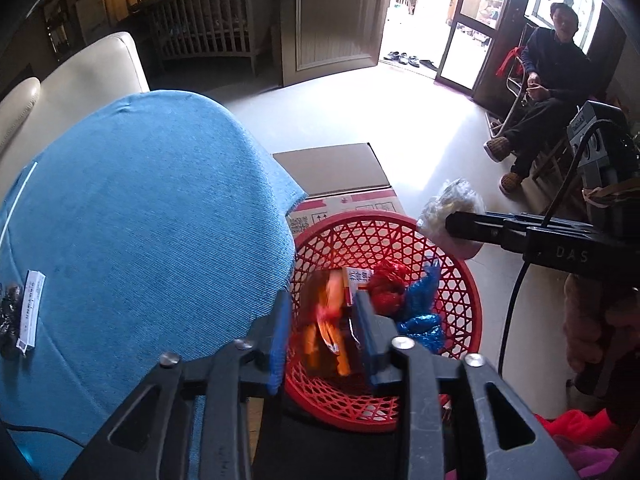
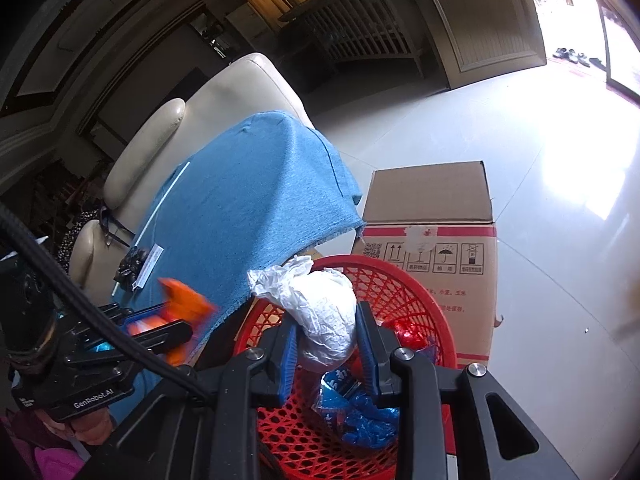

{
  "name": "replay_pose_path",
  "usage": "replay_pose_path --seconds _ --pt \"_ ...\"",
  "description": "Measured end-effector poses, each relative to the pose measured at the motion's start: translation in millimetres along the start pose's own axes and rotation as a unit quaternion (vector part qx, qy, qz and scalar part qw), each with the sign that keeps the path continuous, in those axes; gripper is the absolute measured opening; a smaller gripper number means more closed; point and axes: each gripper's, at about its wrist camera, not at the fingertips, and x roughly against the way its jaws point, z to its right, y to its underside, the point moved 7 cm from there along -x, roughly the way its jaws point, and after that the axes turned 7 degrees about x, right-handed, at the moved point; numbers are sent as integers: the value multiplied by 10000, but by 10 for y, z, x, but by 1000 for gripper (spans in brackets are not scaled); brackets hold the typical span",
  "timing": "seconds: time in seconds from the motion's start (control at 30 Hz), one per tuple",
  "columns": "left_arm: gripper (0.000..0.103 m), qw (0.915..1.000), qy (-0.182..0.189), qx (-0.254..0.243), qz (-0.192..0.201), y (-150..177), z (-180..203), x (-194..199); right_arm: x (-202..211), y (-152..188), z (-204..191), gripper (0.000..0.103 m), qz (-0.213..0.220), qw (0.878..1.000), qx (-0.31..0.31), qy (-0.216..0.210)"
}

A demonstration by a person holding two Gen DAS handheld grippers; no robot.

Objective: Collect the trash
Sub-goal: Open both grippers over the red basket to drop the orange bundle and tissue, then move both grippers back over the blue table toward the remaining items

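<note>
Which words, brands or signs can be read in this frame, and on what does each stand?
"DAS": side of the right tongs.
"GenRobot.AI": body of the left tongs.
Handling pictograms (arrows up, glass, umbrella) and a QR code: cardboard box; its red Chinese lines are too small to read.
Print on the white strip and blue wrapper: blurred, unreadable.

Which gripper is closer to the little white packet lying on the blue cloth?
Left. The left gripper hangs over the red basket right beside the blue cloth where the white packet lies; the right gripper, holding a white bag, is farther across the basket.
</note>
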Motion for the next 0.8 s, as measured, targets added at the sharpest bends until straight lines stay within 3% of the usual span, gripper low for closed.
replay_pose_path --seconds 0.03,0.07,0.13,0.5,0.8 --pt "55 10000 4 14 13 -2 -5 5 -4 5 -6 38 -24 10000 -36 -49" --pt "60 10000 -3 30 45 -5 -16 17 -9 11 -11 47 -40 9999 -79 -113" --pt "60 9999 -3 42 107 -8 -41 45 3 8 -27 63 1 9997 -157 -195" --pt "60 9970 -492 522 278 135 -557 180 36 -55 -134 63 204 9996 -6 -213" --pt "61 9861 -1083 1136 544 355 -1152 427 -133 -34 -372 62 -18 9993 157 -335"
